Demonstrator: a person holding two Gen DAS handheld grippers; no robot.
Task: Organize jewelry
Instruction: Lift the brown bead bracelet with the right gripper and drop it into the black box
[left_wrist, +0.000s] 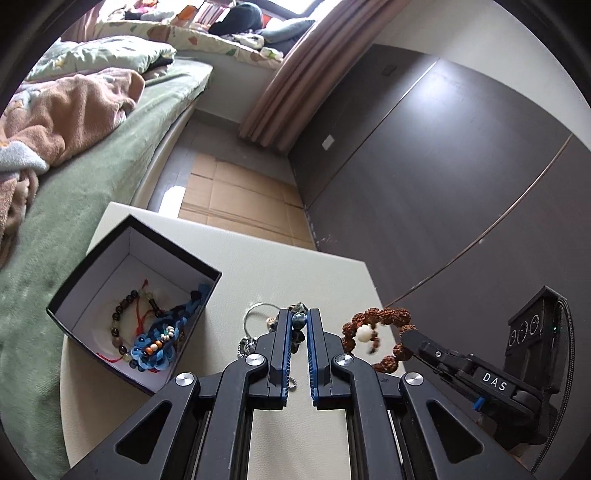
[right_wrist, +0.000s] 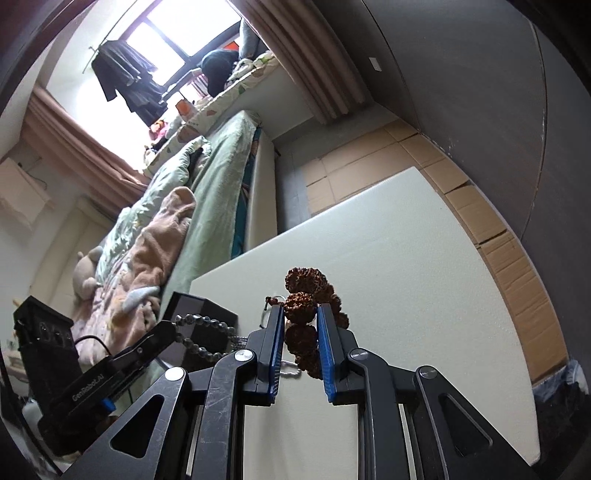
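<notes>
My left gripper (left_wrist: 298, 318) is shut on a dark stone bead bracelet (left_wrist: 298, 323), held just above the white table (left_wrist: 229, 266). In the right wrist view the same bracelet (right_wrist: 201, 332) hangs from the left gripper (right_wrist: 168, 332). My right gripper (right_wrist: 300, 314) is shut on a brown knobbly seed bracelet (right_wrist: 301, 308); in the left wrist view this bracelet (left_wrist: 373, 325) hangs from it at the right. An open black box (left_wrist: 129, 306) at the left holds several bracelets, a blue braided one (left_wrist: 162, 339) among them.
A thin silver ring with a ball chain (left_wrist: 255, 317) lies on the table just left of my left gripper. A bed with green sheet (left_wrist: 74, 184) runs along the left. Cardboard (left_wrist: 240, 199) covers the floor beyond the table. A dark wardrobe wall (left_wrist: 443, 184) stands at the right.
</notes>
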